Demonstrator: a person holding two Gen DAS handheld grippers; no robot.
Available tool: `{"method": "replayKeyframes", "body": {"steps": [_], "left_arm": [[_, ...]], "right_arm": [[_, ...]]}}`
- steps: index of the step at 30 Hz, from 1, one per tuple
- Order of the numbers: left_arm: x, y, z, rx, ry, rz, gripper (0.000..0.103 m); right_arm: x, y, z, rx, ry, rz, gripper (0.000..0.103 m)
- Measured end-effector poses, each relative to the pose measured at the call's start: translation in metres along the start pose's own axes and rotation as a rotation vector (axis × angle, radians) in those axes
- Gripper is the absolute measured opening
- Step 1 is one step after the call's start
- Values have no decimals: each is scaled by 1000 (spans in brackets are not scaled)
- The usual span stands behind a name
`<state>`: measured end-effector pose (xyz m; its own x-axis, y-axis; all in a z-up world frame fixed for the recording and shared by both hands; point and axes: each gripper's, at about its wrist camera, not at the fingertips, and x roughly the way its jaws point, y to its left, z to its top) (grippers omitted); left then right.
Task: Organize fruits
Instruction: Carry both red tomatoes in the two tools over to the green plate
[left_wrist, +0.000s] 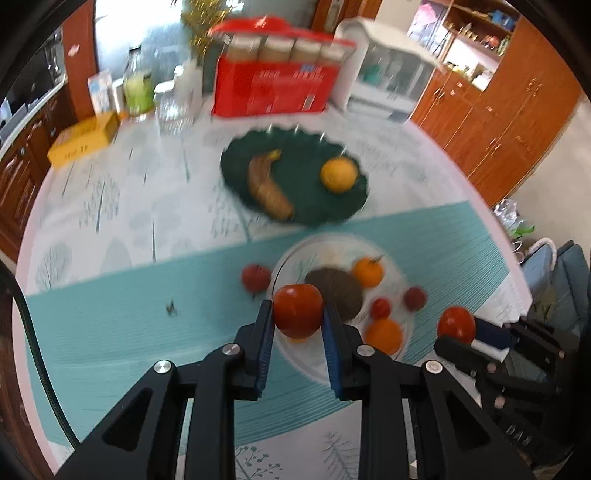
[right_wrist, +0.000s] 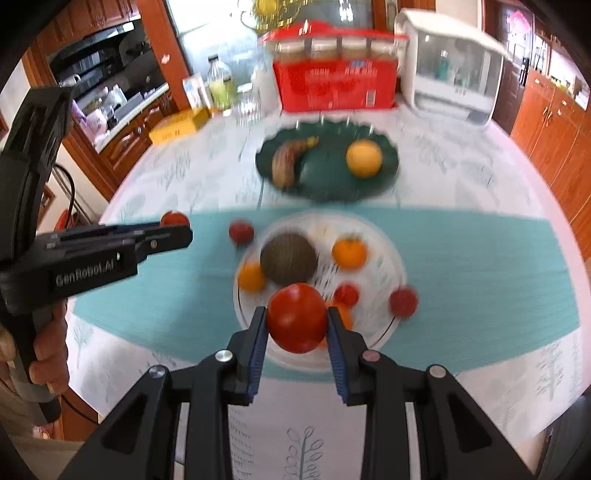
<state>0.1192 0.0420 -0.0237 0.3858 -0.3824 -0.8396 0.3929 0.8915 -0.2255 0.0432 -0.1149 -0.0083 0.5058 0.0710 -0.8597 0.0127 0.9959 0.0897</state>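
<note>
though blurred, banana (left_wrist: 267, 184) in green plate (left_wrist: 347, 210)

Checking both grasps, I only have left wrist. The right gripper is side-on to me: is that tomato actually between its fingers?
Observer: Yes. The right gripper has a pad on each side of the right tomato, above the near edge of the white plate.
Operator: Anything on the plate hidden behind my own tomato?
Observer: Probably this one: an orange fruit just left of the brown round fruit.
Operator: How's the left gripper from outside?
Observer: The left gripper is side-on with the left tomato at its tip, and the left hand is wrapped round its handle.
</note>
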Motion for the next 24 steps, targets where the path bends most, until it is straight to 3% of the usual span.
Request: {"method": "replayKeyframes", "body": {"steps": [10,18,24], "left_arm": [[-48,-16,72,61,-142,23,24],[-48,-14,125,11,-151,88,24],[-35,-18,162,-35,-156,193,24]], "right_arm": [[-44,-18,103,-14,-102,-43,31],[-42,-43,176,-35,-145,-26,31],[-29,-66,222,-103,-163,18,31]]}}
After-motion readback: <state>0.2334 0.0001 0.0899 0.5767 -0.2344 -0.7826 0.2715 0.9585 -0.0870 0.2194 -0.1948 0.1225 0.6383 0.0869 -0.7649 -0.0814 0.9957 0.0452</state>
